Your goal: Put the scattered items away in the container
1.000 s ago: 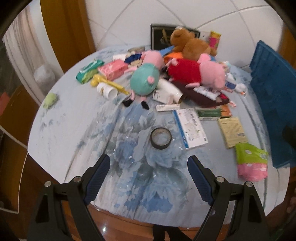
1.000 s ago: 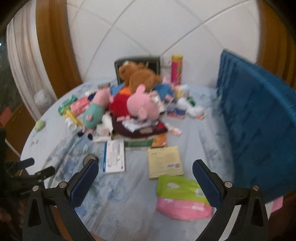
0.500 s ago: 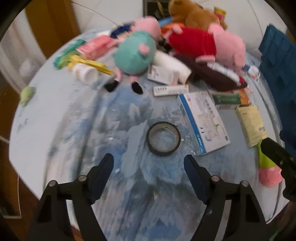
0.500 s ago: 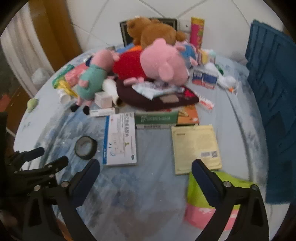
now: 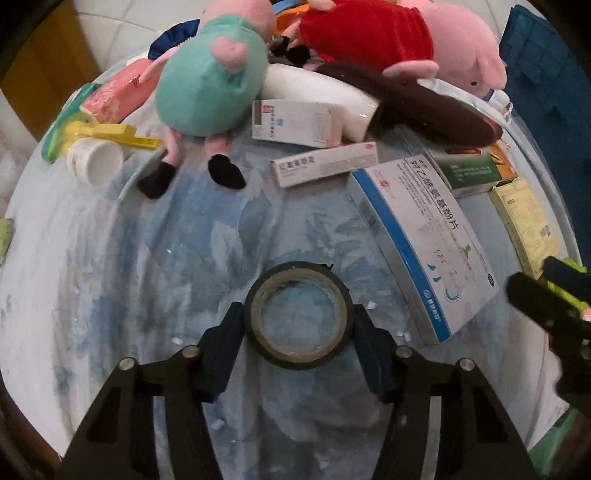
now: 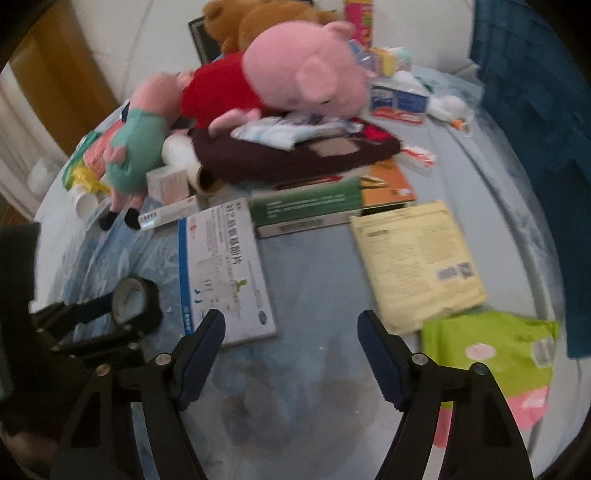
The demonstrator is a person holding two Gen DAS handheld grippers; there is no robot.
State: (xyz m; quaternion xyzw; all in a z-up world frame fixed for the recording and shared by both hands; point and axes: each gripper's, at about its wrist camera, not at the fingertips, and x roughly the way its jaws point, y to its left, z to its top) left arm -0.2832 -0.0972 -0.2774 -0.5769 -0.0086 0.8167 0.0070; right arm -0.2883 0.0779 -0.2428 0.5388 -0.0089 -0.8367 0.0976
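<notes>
A black tape roll [image 5: 298, 314] lies flat on the blue flowered cloth [image 5: 147, 277]. My left gripper [image 5: 297, 321] straddles it, jaws closing, and both pads touch the roll's sides. The right wrist view shows the same hold at the left, with the tape roll [image 6: 135, 297] between the left gripper's fingers [image 6: 94, 312]. My right gripper [image 6: 291, 325] hangs low over bare cloth, jaws closing with nothing between them, between a white-and-blue box [image 6: 225, 269] and a green-and-pink pack [image 6: 495, 354]. The blue crate [image 6: 535, 110] stands at the right.
Plush pigs [image 6: 303, 74], a brown bear [image 6: 258, 26], a dark pouch [image 6: 295, 155], a green box [image 6: 306, 210], a yellow packet [image 6: 417, 262] and small boxes [image 5: 295, 123] crowd the far half of the round table. A white jar [image 5: 94, 160] lies at the left.
Both grippers have dropped toward the table and narrowed. The left one moved forward until the tape roll sat between its fingers; the right one came down over the cloth beside the white-and-blue box.
</notes>
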